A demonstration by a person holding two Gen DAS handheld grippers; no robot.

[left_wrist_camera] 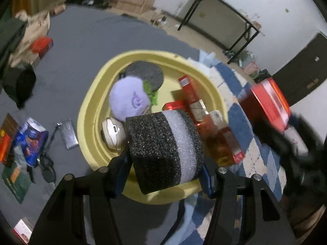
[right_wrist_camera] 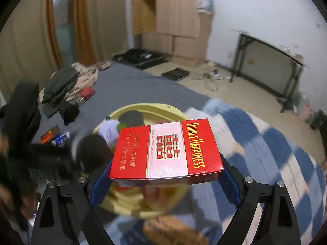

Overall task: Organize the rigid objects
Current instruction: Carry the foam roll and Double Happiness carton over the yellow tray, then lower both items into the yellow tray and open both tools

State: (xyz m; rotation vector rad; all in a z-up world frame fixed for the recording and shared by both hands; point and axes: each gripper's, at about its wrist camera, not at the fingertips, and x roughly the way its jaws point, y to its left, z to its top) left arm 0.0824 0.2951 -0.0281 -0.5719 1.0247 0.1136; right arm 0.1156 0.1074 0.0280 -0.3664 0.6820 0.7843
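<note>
Pinching foam roll and red box, both grippers hover over yellow basin on grey bedsheet.

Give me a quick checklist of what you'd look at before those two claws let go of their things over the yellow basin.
1. Left claw grips the black-and-white foam roll between both fingers: ok.
2. Right claw clamps the red Double Happiness box flat and level: ok.
3. Foam roll hangs over the yellow basin, not outside its rim: ok.
4. Free spot in the basin: not ok; the purple plush toy, white gadget and red boxes crowd it.
5. Red box over the basin: ok, the rim shows beneath it.
6. Gap between the two claws: cannot tell; the picture is blurred there.
</note>
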